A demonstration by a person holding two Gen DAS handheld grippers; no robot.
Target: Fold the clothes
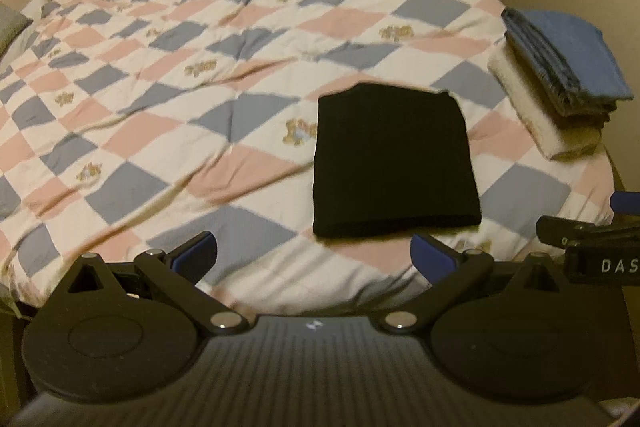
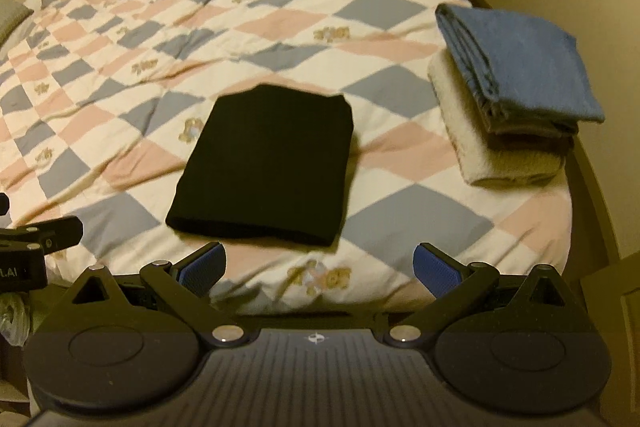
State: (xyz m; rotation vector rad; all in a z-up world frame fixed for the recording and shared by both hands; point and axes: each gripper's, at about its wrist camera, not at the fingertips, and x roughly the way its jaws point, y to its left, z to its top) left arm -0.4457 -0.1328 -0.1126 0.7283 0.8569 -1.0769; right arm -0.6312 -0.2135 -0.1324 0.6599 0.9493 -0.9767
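Both our grippers, left (image 1: 314, 253) and right (image 2: 319, 265), had jaws wide and empty. Just ahead lay the folded black garment (image 2: 266, 163). A careless grab could have undone its folds.

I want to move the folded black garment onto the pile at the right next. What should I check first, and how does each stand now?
1. Black garment folded flat: ok.
2. Left tool open, empty: ok.
3. Right tool open, empty: ok.
4. Pile's top, the blue cloth, free to take it: ok.
5. Pile steady near the bed edge: cannot tell.
6. Quilt between garment and pile free of other things: ok.
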